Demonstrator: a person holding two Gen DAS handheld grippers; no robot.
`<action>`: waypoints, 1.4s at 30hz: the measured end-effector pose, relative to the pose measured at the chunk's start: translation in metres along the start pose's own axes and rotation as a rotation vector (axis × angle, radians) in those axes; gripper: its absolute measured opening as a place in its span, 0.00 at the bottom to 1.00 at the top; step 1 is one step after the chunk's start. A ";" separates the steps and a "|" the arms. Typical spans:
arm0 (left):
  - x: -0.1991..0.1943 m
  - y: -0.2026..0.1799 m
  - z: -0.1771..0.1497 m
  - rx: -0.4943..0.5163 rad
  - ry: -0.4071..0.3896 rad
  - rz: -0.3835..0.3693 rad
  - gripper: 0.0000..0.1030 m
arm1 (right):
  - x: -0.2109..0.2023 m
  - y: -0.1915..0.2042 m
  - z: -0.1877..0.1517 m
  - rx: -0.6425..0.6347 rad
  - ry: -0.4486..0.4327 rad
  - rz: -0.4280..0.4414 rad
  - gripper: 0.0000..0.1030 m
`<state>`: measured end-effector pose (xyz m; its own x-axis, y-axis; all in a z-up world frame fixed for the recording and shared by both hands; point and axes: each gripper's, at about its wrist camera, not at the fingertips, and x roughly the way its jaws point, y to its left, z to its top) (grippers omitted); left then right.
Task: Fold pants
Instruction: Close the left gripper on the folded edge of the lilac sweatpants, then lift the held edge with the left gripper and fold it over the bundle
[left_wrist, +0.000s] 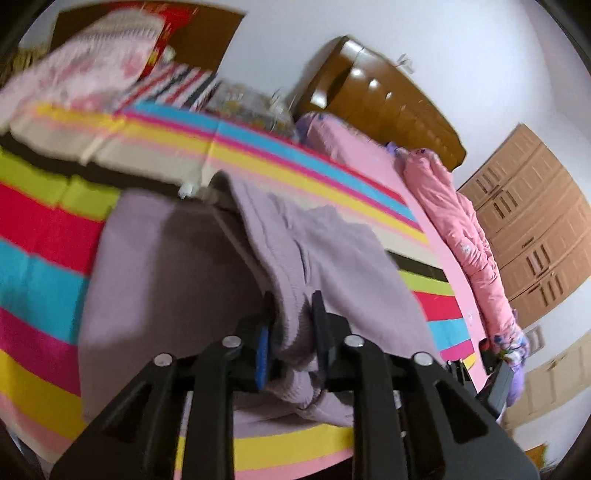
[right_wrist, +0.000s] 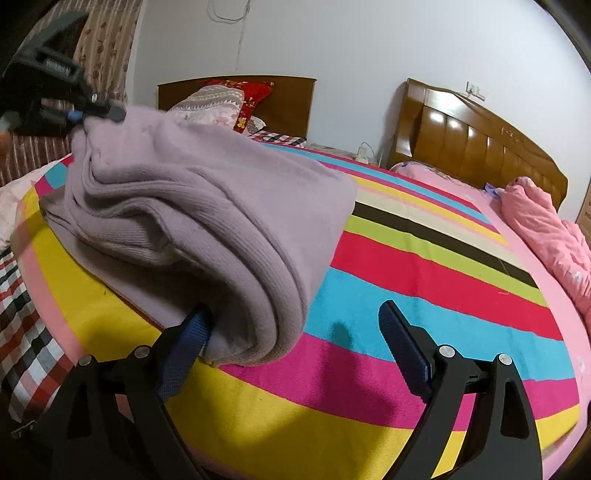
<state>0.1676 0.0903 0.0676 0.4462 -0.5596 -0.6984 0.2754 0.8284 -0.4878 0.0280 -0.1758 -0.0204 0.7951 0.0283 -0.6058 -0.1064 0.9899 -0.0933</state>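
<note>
The lilac knit pants (left_wrist: 177, 266) lie on the striped bedspread (left_wrist: 44, 229), partly doubled over. My left gripper (left_wrist: 290, 332) is shut on a bunched ribbed edge of the pants and holds it lifted. In the right wrist view the pants (right_wrist: 207, 206) form a thick folded bundle, and the left gripper (right_wrist: 92, 110) shows at its far upper left corner. My right gripper (right_wrist: 295, 325) is open; its left finger (right_wrist: 184, 343) touches the near end of the bundle, its right finger (right_wrist: 402, 343) is apart over the bedspread (right_wrist: 424, 280).
A pink quilt (right_wrist: 554, 236) lies bunched along the bed's right side by the wooden headboard (right_wrist: 480, 147). Pillows and folded bedding (left_wrist: 92, 70) sit at a second bed behind. A checked sheet (right_wrist: 26, 332) hangs at the left. A wardrobe (left_wrist: 532, 229) stands at right.
</note>
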 end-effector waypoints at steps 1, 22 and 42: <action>0.009 0.008 -0.005 -0.041 0.031 -0.007 0.41 | 0.000 -0.001 0.000 0.006 0.001 0.003 0.86; -0.034 0.054 -0.078 -0.234 -0.164 -0.149 0.95 | -0.022 0.148 0.055 -0.575 -0.221 0.171 0.51; -0.044 0.074 -0.080 -0.302 -0.165 -0.277 0.98 | 0.011 0.135 0.079 -0.387 -0.148 0.319 0.24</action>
<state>0.1006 0.1743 0.0205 0.5278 -0.7273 -0.4388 0.1531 0.5896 -0.7931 0.0695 -0.0307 0.0228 0.7602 0.3673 -0.5359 -0.5477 0.8060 -0.2245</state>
